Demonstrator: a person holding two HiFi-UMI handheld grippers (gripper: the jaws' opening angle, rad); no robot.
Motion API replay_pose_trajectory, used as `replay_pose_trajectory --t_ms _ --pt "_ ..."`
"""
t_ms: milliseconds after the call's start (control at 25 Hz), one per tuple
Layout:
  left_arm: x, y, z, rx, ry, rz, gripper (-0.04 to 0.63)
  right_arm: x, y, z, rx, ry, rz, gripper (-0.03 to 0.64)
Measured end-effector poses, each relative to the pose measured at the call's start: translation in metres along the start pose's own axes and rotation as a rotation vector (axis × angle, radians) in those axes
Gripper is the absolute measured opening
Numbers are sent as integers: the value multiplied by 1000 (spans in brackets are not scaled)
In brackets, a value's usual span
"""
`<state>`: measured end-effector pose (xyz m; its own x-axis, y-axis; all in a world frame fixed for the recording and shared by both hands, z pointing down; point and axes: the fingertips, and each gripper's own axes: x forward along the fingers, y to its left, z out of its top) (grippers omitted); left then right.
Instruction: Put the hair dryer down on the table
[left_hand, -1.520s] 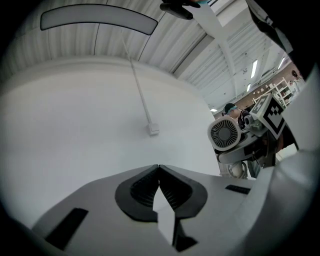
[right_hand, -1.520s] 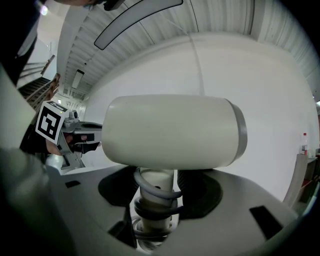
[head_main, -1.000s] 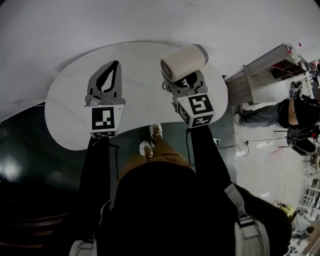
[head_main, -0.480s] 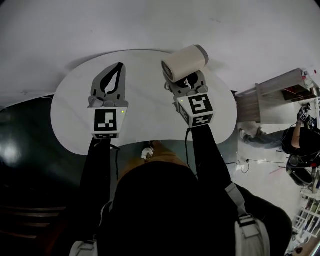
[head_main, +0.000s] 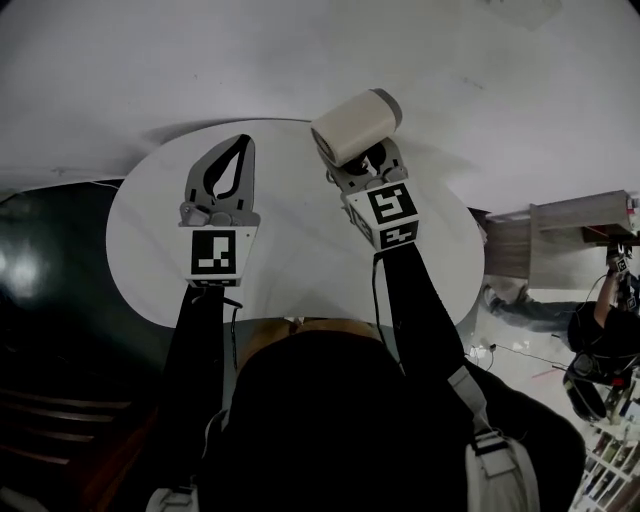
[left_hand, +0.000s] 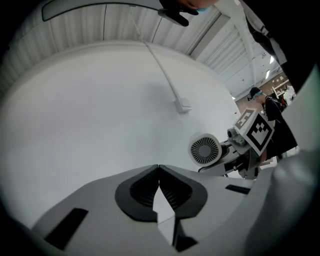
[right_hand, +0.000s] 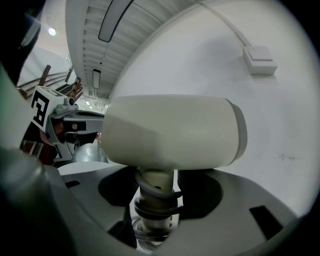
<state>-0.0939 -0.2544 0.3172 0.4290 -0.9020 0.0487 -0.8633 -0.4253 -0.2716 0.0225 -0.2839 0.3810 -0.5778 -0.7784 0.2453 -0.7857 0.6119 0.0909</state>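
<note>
A cream hair dryer (head_main: 355, 125) (right_hand: 172, 131) with a grey nozzle end is held above the white round table (head_main: 300, 260). My right gripper (head_main: 362, 165) (right_hand: 157, 187) is shut on its handle, which has a cord wound around it; the barrel lies across the jaws. The left gripper view shows the dryer's rear grille (left_hand: 205, 150). My left gripper (head_main: 228, 160) (left_hand: 159, 176) hovers over the table to the left of the dryer, shut with nothing between its fingers.
A white wall with a cable duct and box (left_hand: 184, 105) stands just beyond the table. Dark floor lies at the left (head_main: 50, 290). A wooden shelf unit (head_main: 570, 230) and a person (head_main: 605, 340) are at the right.
Both grippers and the dryer have shifted forward over the table, which now reaches closer to my body; my feet have dropped out of sight. Jaws unchanged.
</note>
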Motion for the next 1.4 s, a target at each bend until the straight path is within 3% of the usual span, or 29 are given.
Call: replay_pose_trajectory --t_ms 400,1200,1400 --pt "12 23 -32 6 88 43 17 67 17 -53 -142 177 179 241" --pt "1 81 -75 -83 75 18 17 136 80 -169 -458 565 392 239" --pt "-5 88 -83 -92 73 23 17 150 90 -197 -458 649 425 240"
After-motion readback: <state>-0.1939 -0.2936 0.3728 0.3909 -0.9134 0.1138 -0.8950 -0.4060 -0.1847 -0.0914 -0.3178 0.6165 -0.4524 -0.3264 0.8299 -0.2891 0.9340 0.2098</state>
